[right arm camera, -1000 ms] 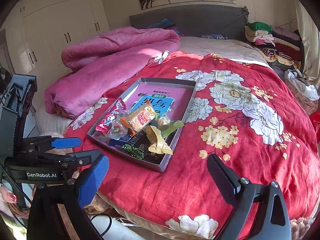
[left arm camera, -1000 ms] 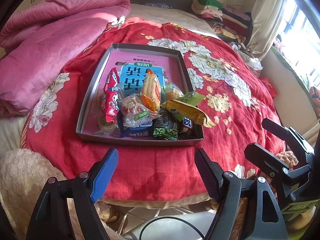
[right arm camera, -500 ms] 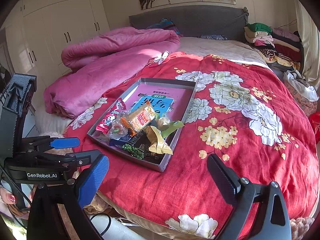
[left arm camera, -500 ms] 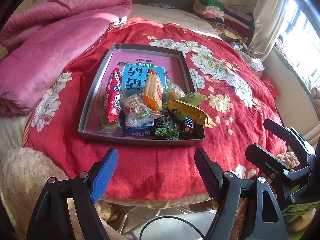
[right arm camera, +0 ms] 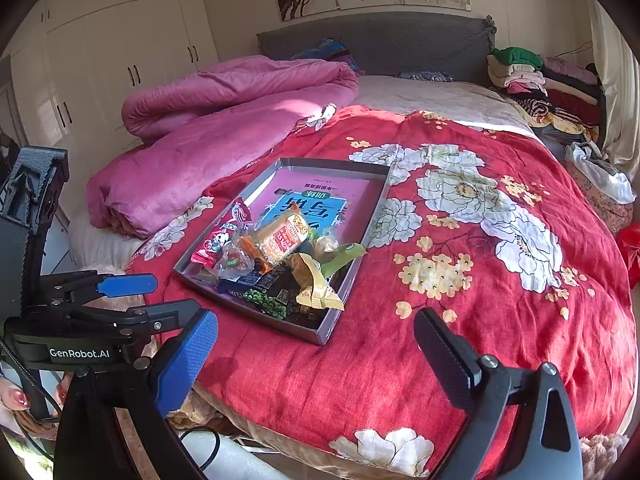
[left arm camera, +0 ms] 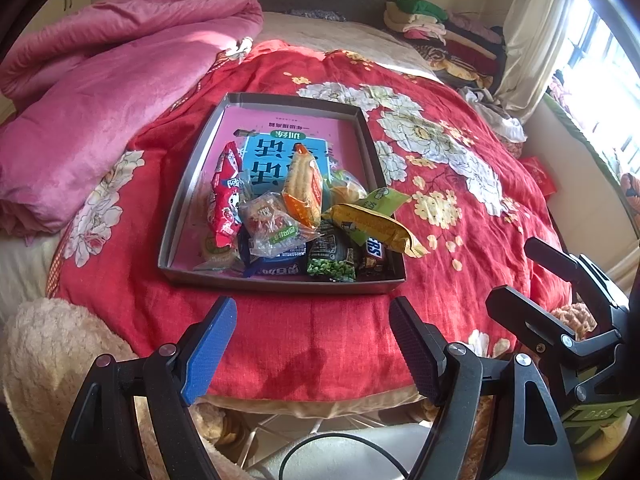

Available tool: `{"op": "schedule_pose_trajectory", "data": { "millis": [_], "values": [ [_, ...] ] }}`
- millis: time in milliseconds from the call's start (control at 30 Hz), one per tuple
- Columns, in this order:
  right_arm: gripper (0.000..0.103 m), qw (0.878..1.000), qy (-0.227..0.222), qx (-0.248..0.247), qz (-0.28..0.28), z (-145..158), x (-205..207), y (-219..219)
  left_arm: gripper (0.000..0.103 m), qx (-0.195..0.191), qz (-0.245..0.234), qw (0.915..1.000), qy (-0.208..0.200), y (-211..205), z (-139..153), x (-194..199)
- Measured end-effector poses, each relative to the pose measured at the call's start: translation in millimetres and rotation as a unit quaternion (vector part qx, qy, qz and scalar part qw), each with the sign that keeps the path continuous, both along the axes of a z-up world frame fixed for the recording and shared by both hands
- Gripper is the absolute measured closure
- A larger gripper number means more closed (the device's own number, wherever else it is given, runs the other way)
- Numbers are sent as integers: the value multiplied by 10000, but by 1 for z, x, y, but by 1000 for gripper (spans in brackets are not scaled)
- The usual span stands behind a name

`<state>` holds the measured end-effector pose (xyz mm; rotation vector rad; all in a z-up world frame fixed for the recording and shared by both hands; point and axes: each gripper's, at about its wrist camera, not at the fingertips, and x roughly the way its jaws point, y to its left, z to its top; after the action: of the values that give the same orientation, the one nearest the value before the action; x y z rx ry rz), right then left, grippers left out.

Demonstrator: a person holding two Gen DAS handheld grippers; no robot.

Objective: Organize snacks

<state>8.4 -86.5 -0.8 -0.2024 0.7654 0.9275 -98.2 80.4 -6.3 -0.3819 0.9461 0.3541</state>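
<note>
Grey metal tray (left arm camera: 182, 200) on the red bedspread (left arm camera: 460, 216) holds piled snacks (left arm camera: 296, 216) (perhaps a dozen), while nearer than the tray the left tool (left arm camera: 312, 334) and right tool (right arm camera: 316, 338) gape wide, empty.

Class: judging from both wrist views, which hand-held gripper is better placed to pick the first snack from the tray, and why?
Probably the left hand-held gripper: open, empty, squarely facing the tray just ahead. The right hand-held gripper, also open, sees it off to one side.

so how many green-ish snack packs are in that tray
2 that show. A green pea packet lies at the tray's near edge, and a light green wrapper sticks out over its right rim. Others may be hidden under the pile.
</note>
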Motion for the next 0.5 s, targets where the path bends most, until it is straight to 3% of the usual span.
{"op": "schedule_pose_trajectory", "data": {
  "millis": [333,500],
  "values": [
    [4,10000,7,8,0,0,0,0,23,-34,-9,10000,29,-1,0,0],
    [4,10000,9,9,-27,0,2,-1,23,-271,25,9996,104,6,-8,6]
  ]
}}
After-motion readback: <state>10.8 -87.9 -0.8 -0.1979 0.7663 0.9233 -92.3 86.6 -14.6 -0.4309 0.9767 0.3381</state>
